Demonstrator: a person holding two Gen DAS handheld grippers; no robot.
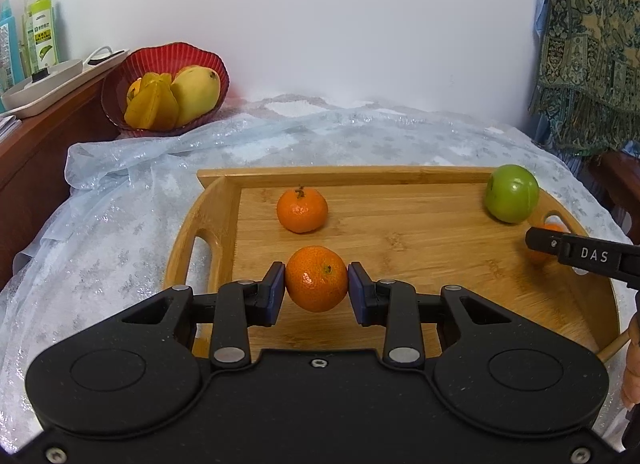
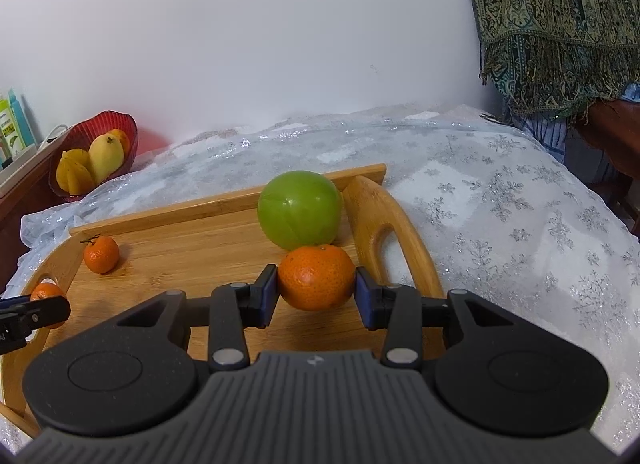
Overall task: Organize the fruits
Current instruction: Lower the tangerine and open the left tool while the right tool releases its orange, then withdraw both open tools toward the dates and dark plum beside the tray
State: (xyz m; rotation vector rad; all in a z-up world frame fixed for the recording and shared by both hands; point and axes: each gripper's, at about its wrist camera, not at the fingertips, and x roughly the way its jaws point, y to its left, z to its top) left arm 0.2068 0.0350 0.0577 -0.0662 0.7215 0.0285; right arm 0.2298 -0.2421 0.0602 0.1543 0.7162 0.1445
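1. While both tongs sit low over the wooden tray [image 1: 400, 176], each has a mandarin between its pads: the left tongs [image 1: 316, 280] are clenched on the near-left mandarin [image 1: 316, 278], pads pressed to both its sides.
2. At the tray's right end the right tongs [image 2: 316, 280] bracket the right mandarin [image 2: 316, 278]; the left pad touches it, but a thin gap may show at the right pad, so I cannot tell whether the grip is firm or loosening.
3. That right mandarin lies just in front of the green apple [image 2: 299, 210], apparently touching it, close beside the tray's right handle [image 2: 380, 216].
4. A third, loose mandarin [image 1: 302, 210] rests farther back on the tray's left half, straight beyond the left tongs and much nearer them than the right pair.
5. Being round, the fruits offer no long axis to align with.
6. A red bowl [image 1: 132, 60] holding a mango [image 1: 198, 92] and starfruit [image 1: 152, 104] stands far left, the likely destination, nearer the left hand.
7. Everything sits on a tabletop under a sheer snowflake cloth [image 2: 500, 192], against a white wall [image 1: 320, 16]; a patterned shawl [image 2: 560, 24] hangs at the far right.
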